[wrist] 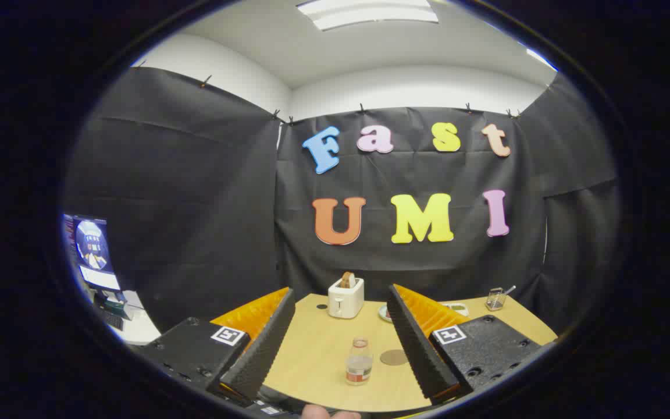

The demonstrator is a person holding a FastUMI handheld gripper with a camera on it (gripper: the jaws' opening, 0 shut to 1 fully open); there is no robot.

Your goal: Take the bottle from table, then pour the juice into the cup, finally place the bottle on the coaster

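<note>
So my gripper [338, 355] is spread wide, holding nothing, with the bottle [359, 361] upright on the table [312, 355] between the fingers, coaster [394, 357] just beside it. Looks like light, slick plastic, so I'd grab mid-body. Toaster [345, 297] sits well beyond, nothing's blocking.

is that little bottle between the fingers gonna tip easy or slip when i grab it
The bottle stands upright on the table, tall and narrow, so a nudge near the top would probably tip it. It looks clear and smooth, so likely a bit slippery. It seems only partly filled, so probably light. The gripper is open, fingers either side, not touching it.
</note>
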